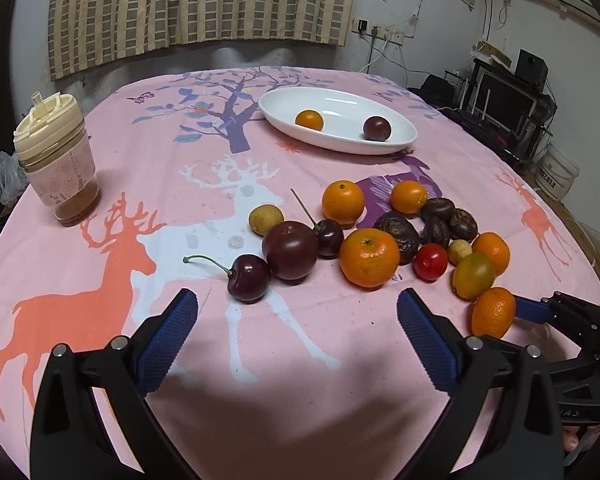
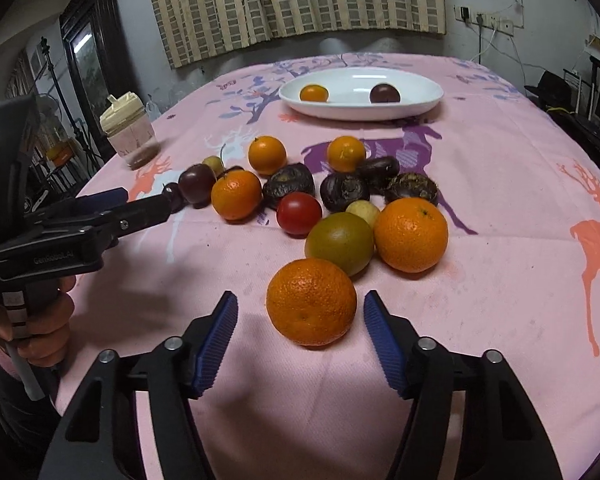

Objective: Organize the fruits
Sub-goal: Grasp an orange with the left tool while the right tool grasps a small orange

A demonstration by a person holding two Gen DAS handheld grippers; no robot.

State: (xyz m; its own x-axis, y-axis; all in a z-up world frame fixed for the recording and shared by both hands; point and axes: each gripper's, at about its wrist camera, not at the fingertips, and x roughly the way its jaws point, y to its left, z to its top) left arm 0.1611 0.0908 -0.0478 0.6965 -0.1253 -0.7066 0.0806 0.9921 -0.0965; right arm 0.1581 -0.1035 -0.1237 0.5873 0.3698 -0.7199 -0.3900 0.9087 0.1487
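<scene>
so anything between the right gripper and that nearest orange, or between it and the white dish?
Nothing visible sits between the right gripper and the nearest orange; its open fingers flank it. On the table, the fruit pile lies between it and the white dish, so carry it over the pile.

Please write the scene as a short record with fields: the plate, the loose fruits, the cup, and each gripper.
plate: white oval plate at the far side, holding one small orange and one dark plum
loose fruits: oranges, cherries, a red tomato and dark wrinkled fruits on the pink tablecloth
cup: lidded cup, far left
left gripper: open, empty, near a cherry
right gripper: open around the nearest orange, not gripping
</scene>
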